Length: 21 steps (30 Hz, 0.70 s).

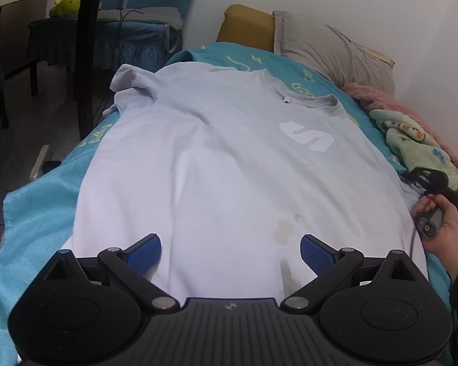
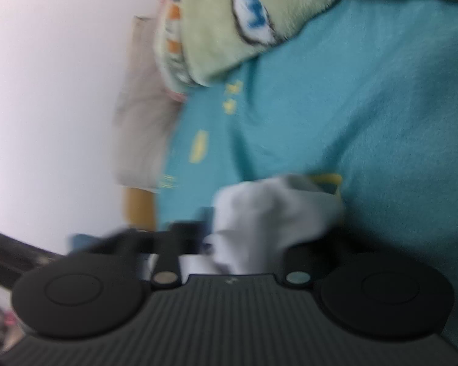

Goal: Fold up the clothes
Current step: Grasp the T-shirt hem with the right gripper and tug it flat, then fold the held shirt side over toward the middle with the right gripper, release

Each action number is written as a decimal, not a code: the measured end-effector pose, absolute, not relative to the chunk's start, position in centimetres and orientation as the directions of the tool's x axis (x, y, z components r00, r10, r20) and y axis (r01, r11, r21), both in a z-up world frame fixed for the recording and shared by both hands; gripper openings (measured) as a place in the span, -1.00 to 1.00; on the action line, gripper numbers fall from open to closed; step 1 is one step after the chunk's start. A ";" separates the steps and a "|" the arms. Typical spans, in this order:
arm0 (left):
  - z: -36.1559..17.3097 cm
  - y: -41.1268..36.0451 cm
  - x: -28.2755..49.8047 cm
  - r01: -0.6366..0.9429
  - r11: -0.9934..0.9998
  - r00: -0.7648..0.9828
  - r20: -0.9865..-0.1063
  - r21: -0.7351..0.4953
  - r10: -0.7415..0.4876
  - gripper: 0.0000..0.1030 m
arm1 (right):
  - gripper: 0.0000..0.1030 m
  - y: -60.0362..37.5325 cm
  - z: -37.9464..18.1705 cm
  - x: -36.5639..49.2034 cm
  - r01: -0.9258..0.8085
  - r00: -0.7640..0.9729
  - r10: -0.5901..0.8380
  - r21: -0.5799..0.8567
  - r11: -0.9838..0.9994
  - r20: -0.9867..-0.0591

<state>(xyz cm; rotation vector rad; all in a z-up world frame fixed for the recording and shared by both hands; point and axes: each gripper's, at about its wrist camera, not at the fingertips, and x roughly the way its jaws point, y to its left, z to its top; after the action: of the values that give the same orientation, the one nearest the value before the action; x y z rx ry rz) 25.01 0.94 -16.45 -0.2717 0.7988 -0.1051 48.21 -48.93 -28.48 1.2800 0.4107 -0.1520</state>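
While the left wrist view is sharp, the right wrist view is smeared, so some details there stay unclear.

Left wrist view, shirt: a white T-shirt [image 1: 216, 164] lies spread flat, front up, on a teal bed sheet [image 1: 36, 210], collar toward the pillow [image 1: 329, 52] at the head of the bed.
Left wrist view, left gripper [image 1: 230, 251]: jaws spread wide, blue pads apart over the shirt's lower hem; nothing is between them, and whether they touch the cloth I cannot tell.
Left wrist view, right hand [image 1: 442, 228]: at the shirt's right edge, near the bed's right side, wrapped around a dark handle.
Left wrist view, blanket [image 1: 412, 140]: green, bunched along the bed's right edge beside the shirt.

Right wrist view, right gripper [image 2: 241, 244]: jaws pressed together, pinching a bunched fold of the white shirt [image 2: 268, 213], which sits directly at the fingertips above the teal sheet [image 2: 366, 116].
Right wrist view, green blanket [image 2: 229, 30]: beyond the pinched fold, at the top.
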 end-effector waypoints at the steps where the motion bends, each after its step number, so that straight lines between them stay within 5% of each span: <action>1: -16.3 0.9 24.9 -0.003 0.960 0.699 -0.687 -0.282 -0.199 0.92 | -0.84 -48.6 -27.7 48.3 0.359 0.911 0.077 0.869 0.341 -0.406; 4: -15.5 0.7 24.7 0.007 0.965 0.721 -0.667 -0.261 -0.186 0.85 | -0.85 -47.2 -23.3 47.8 0.371 0.917 -0.064 0.779 0.505 -0.395; 7: -14.1 0.2 24.1 0.004 0.990 0.758 -0.646 -0.140 -0.094 0.84 | -0.85 -43.6 -17.5 47.4 0.376 0.906 -0.183 0.527 0.762 -0.381; 13: -13.5 1.8 23.7 0.001 0.980 0.719 -0.681 -0.198 -0.138 0.86 | -0.85 -33.7 -8.9 45.7 0.346 0.913 -0.306 0.111 0.932 -0.270; 21: -12.8 5.4 23.6 -0.100 0.974 0.709 -0.701 -0.202 -0.073 0.89 | -0.85 -18.6 -10.2 48.9 0.190 0.926 -0.219 -0.122 0.974 -0.308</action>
<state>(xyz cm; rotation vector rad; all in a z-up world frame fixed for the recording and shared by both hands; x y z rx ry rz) 23.57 5.35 -12.78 -0.2331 0.7842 0.0154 48.94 -18.59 -10.21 -0.0906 0.3257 -0.2098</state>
